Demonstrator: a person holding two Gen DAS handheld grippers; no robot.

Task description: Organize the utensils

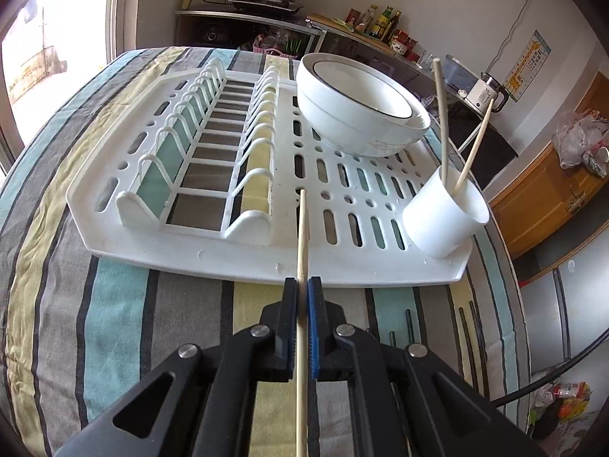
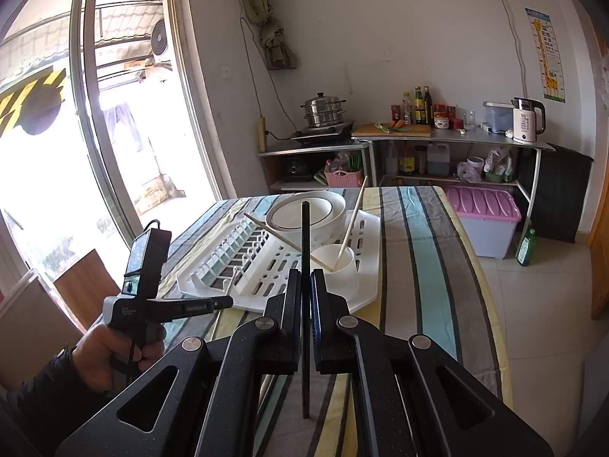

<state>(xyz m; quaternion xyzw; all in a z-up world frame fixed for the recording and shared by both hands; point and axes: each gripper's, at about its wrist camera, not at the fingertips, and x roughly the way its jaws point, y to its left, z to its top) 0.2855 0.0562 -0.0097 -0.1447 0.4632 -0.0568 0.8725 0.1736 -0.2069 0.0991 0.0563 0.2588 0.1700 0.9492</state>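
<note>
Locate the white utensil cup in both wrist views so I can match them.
Left wrist: white cup sits right of centre, on the near right corner of the drying rack, two light chopsticks standing in it.
Right wrist: white cup is at mid-frame, just above the fingers, partly behind the black chopstick.
Shared landmark: the white bowls at the rack's far end, behind the cup.

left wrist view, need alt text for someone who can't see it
The left gripper is shut on a pale wooden chopstick pointing toward a white dish rack on a striped tablecloth. On the rack sit stacked white bowls and a white cup holding two more chopsticks.
</note>
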